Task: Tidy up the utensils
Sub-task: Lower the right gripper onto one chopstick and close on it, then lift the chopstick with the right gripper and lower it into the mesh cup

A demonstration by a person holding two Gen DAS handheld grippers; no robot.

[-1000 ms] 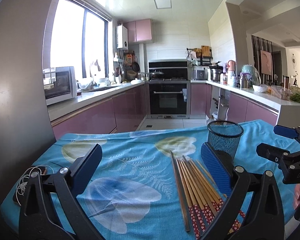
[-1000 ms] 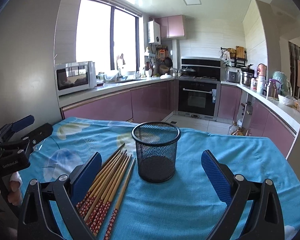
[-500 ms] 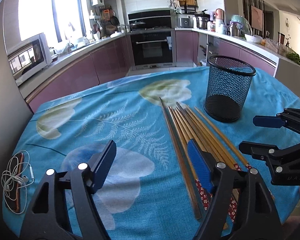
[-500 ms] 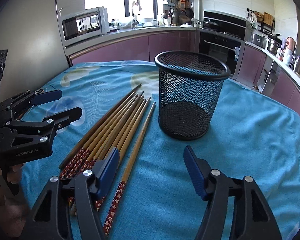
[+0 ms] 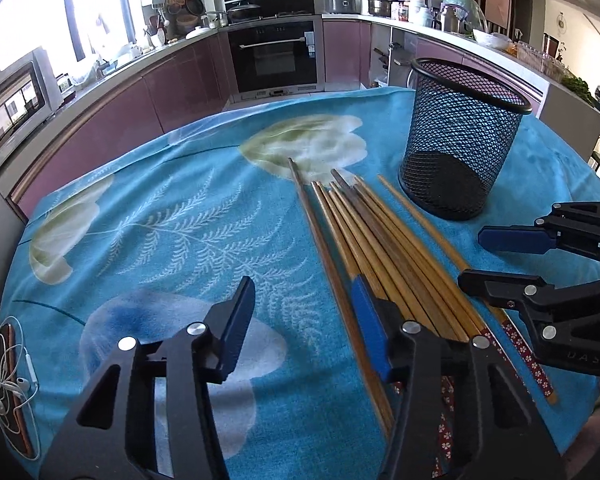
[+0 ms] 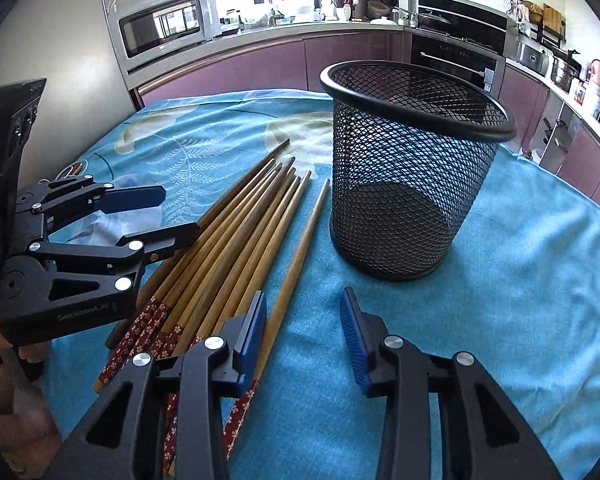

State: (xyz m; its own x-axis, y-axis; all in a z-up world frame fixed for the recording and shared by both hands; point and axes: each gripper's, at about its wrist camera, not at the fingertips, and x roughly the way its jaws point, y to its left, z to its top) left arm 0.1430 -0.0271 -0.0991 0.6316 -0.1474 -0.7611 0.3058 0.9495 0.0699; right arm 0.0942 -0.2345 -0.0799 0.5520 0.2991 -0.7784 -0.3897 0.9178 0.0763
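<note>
Several wooden chopsticks [image 5: 380,248] with red flowered handles lie side by side on the blue floral tablecloth [image 5: 180,216]; they also show in the right wrist view [image 6: 236,248]. An empty black mesh cup [image 5: 460,136] stands upright just right of their tips, and shows in the right wrist view [image 6: 408,168]. My left gripper [image 5: 304,316] is open, low over the cloth, its right finger over the leftmost chopsticks. My right gripper [image 6: 304,328] is open, straddling the rightmost chopstick near its handle end. Each gripper shows in the other's view [image 5: 496,260] [image 6: 168,212].
A phone with tangled white earphones [image 5: 10,384] lies at the table's left edge. Behind the table are purple kitchen cabinets [image 5: 148,92], an oven [image 5: 276,56] and a microwave [image 6: 164,28]. A hand holds the left gripper's handle [image 6: 4,360].
Both grippers have tilted down and moved forward and lower toward the chopsticks. Their jaws have narrowed but remain open. The chopsticks and cup have not moved.
</note>
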